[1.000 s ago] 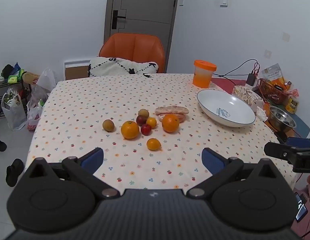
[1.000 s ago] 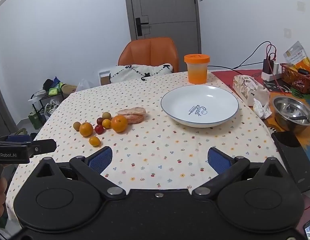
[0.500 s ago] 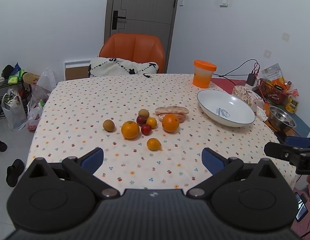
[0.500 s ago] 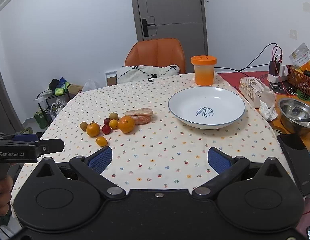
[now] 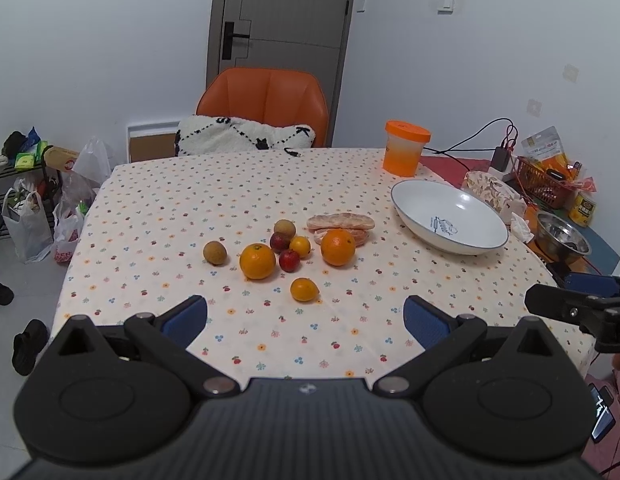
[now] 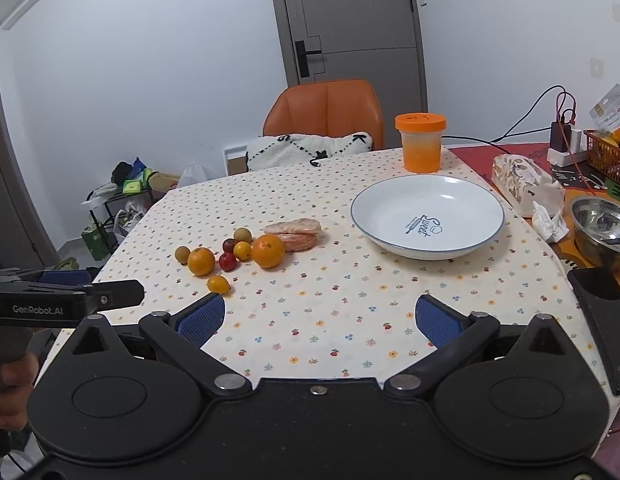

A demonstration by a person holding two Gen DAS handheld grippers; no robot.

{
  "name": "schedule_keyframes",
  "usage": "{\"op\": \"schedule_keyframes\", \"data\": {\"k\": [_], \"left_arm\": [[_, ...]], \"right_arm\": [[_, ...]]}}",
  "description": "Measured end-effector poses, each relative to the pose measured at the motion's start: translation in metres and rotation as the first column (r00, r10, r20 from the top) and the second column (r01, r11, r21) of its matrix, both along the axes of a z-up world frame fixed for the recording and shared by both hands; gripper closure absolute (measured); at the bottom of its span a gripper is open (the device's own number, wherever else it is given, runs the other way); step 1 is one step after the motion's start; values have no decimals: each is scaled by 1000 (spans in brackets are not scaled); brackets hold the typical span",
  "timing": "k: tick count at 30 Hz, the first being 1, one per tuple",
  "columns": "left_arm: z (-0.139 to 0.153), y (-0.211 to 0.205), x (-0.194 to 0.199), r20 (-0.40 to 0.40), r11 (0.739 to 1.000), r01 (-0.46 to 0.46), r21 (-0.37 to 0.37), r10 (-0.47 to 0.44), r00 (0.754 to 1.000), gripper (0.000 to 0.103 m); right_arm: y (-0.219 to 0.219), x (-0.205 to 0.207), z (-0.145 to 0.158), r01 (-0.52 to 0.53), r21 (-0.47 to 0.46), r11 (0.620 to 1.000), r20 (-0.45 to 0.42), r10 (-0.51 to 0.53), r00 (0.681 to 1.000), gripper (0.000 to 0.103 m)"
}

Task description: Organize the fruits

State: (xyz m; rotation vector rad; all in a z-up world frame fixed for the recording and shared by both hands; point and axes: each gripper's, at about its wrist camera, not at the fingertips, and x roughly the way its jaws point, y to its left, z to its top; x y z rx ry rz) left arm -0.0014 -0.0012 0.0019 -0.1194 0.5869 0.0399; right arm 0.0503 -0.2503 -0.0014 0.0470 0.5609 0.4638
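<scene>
1. Mid-frame in both views, the fruits (image 5: pixel 287 250) sit clustered on the tablecloth (image 5: pixel 169 216).
2. Right of them lies the plate (image 6: pixel 462 248), holding nothing.
3. Low in each frame, the left gripper (image 5: pixel 305 316) and right gripper (image 6: pixel 320 316) gape wide, gripping nothing.

i'm in a home dining room: floral-clothed desk (image 5: pixel 157 216), orange chair (image 5: pixel 265 100) behind it, shopping bags (image 5: pixel 27 224) beside it.
</scene>
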Motion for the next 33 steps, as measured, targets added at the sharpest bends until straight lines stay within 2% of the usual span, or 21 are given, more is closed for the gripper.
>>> {"op": "schedule_keyframes", "data": {"k": [33], "left_arm": [[0, 0, 1, -2, 1000, -2, -5, 2, 1000, 0]], "right_arm": [[-1, -2, 4, 3, 3, 1000, 13, -3, 1000, 0]]}}
